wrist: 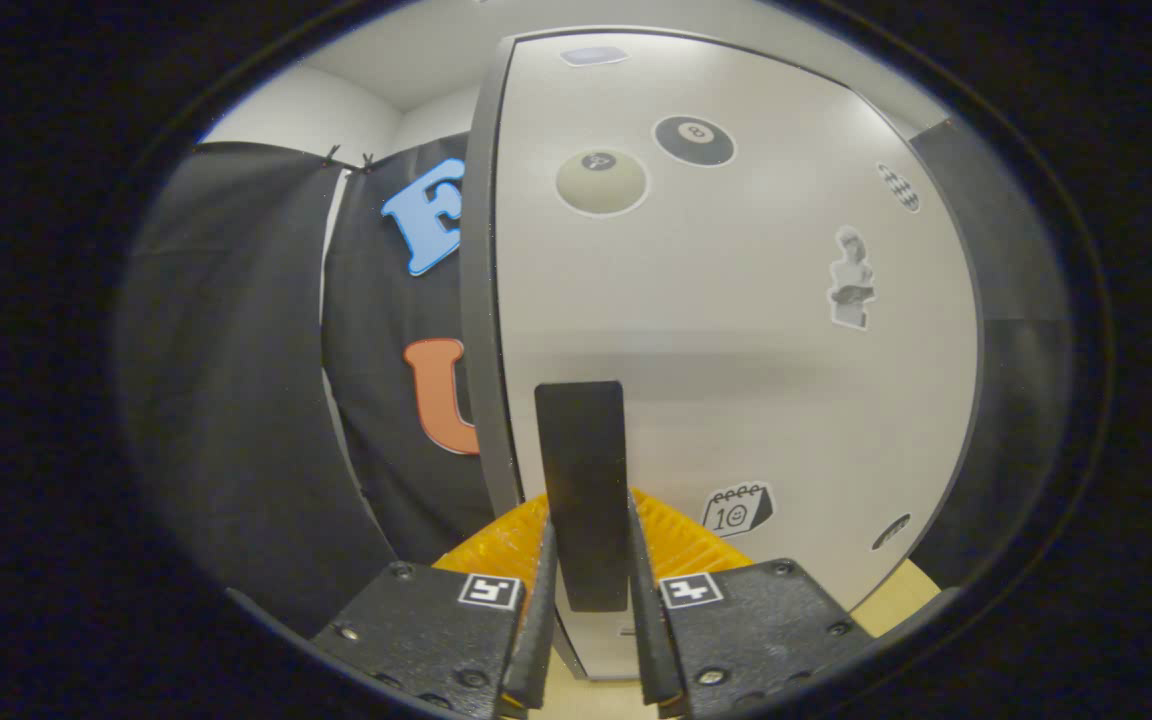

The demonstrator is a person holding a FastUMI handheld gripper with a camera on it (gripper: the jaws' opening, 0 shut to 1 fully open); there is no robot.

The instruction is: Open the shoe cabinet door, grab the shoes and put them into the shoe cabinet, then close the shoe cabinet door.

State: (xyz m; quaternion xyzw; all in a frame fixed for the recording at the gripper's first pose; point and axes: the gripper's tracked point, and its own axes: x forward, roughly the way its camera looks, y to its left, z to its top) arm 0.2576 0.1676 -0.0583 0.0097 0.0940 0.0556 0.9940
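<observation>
The shoe cabinet door (736,330) is a pale grey panel with several stickers, standing right in front of me with its left edge (481,300) turned toward me. A flat black handle (584,480) runs vertically down the door's lower part. My gripper (591,590) is shut on this handle, one finger pressing on each side of its lower half. No shoes are in sight.
Black booth cloth (236,400) hangs to the left of the door. A dark cabinet side (1016,330) shows at the right. Light wooden floor (896,600) lies below the door's bottom edge.
</observation>
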